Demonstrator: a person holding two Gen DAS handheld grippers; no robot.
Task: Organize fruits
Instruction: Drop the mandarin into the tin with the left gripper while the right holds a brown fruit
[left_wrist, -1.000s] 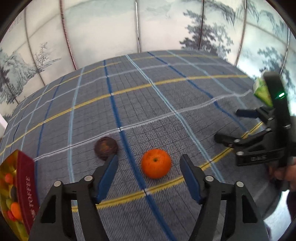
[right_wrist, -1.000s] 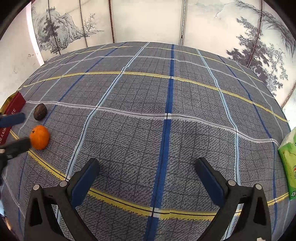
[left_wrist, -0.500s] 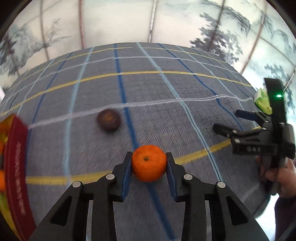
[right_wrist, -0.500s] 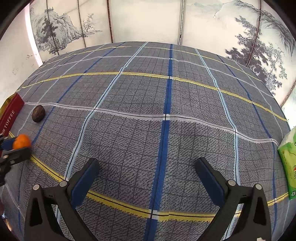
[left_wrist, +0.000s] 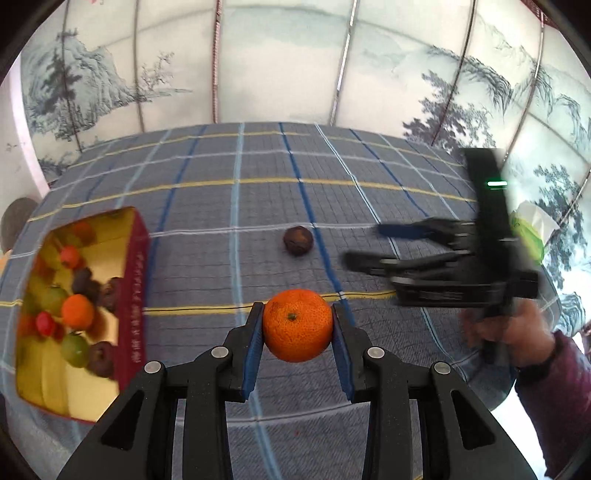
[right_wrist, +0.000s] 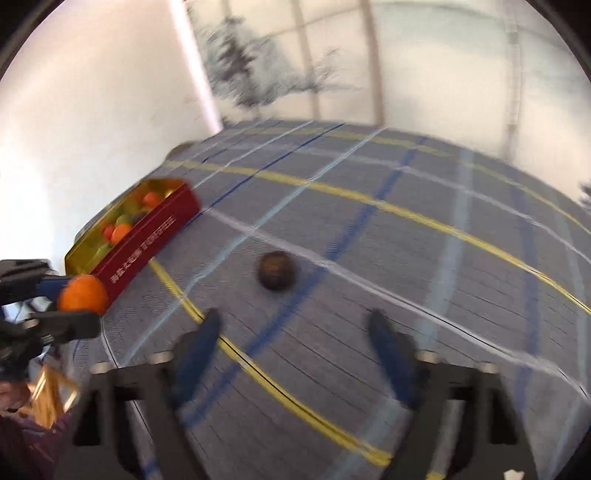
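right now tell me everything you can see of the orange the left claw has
The orange is small, round and bright, with a dimpled peel and a little green stem scar facing the left wrist camera. It looks whole and unpeeled. The left claw is shut on it, one blue pad pressed to each side. It seems lifted off the plaid cloth, though its underside is hidden. In the right wrist view it sits just beside the near end of the red tin.
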